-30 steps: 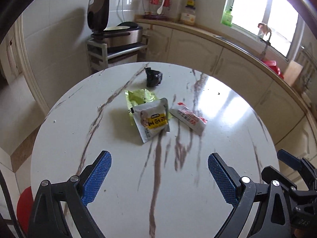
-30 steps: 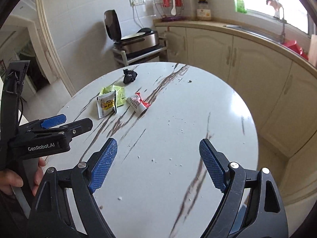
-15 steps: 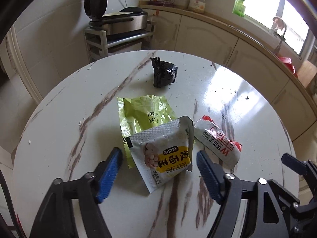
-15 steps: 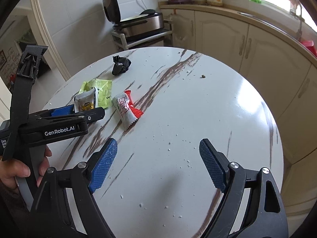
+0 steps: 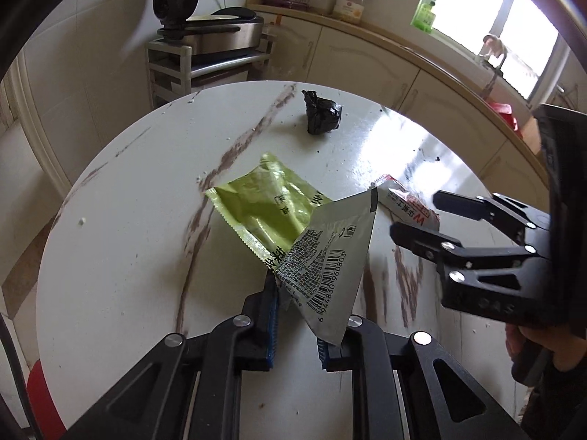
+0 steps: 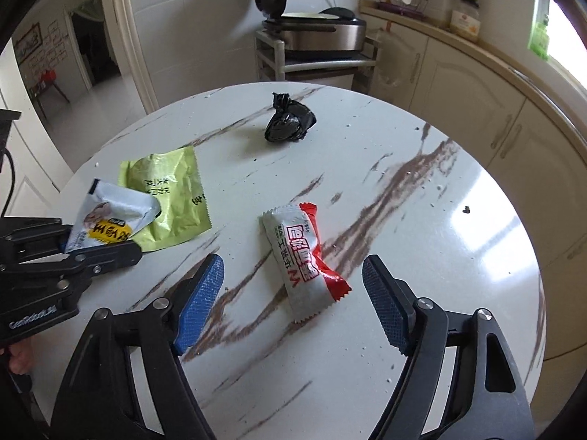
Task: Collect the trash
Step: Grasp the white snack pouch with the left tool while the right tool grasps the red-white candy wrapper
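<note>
Lying on the white marble-veined round table (image 6: 422, 220), three wrappers and a knotted black bag (image 6: 290, 121) are shown: a silver sachet (image 5: 330, 256) is pinched between the closing jaws of the left gripper (image 5: 295, 324), overlapping a green packet (image 5: 264, 205) nearer the bag. A barcode is seen only in the left view; "GenRobot.AI" only in the right. A red-and-white wrapper (image 6: 302, 260) lies untouched between the closing jaws of the right gripper (image 6: 293, 304).

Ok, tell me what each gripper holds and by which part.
The left gripper, closing, pinches the silver packet by its lower edge. The right gripper holds nothing; its jaws are closing around the red-and-white wrapper, pads not touching.
</note>
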The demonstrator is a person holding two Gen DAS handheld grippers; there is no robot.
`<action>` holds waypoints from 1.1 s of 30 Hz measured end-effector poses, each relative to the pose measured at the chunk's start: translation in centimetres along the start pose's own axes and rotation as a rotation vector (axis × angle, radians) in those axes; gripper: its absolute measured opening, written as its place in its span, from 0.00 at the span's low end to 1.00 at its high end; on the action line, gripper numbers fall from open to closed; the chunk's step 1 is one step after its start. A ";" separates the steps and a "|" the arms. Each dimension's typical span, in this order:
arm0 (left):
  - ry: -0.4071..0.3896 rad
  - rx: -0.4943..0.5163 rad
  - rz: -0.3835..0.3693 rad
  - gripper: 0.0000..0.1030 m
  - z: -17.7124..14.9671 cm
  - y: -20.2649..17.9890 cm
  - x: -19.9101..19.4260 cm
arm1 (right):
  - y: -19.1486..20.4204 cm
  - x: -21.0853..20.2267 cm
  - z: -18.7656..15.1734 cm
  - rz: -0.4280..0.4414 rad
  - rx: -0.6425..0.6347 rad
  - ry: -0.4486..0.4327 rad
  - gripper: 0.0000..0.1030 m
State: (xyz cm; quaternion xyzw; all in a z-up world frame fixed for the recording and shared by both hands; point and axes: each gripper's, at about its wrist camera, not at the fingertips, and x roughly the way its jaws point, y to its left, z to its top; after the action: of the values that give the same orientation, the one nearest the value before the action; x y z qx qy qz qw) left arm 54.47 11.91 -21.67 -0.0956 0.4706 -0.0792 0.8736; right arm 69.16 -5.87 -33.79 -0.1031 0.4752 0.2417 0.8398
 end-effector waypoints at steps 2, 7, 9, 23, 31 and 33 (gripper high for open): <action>0.002 0.010 -0.027 0.13 -0.8 0.2 -0.9 | 0.3 0.5 -0.1 0.006 -0.008 0.015 0.52; 0.008 0.017 -0.071 0.13 -2.4 0.8 -2.5 | 0.6 -0.8 -1.3 0.040 0.004 0.017 0.17; 0.011 0.016 -0.072 0.13 -3.0 1.2 -3.1 | 0.7 -1.5 -2.2 0.042 0.014 0.009 0.17; -0.006 0.115 -0.123 0.13 -5.8 -3.8 -7.8 | -0.3 -11.6 -10.9 0.177 0.174 -0.136 0.10; 0.014 0.172 -0.123 0.13 -8.8 -9.2 -9.2 | -0.8 -13.5 -15.8 0.133 0.192 -0.106 0.09; 0.026 0.179 -0.123 0.13 -9.4 -10.0 -9.3 | -1.1 -14.0 -17.0 0.148 0.211 -0.127 0.09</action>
State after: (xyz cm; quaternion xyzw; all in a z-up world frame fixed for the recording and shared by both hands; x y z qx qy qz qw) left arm 41.09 3.50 -16.85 -0.0448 0.4661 -0.1758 0.8659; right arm 50.99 -18.00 -30.89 0.0364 0.4500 0.2576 0.8543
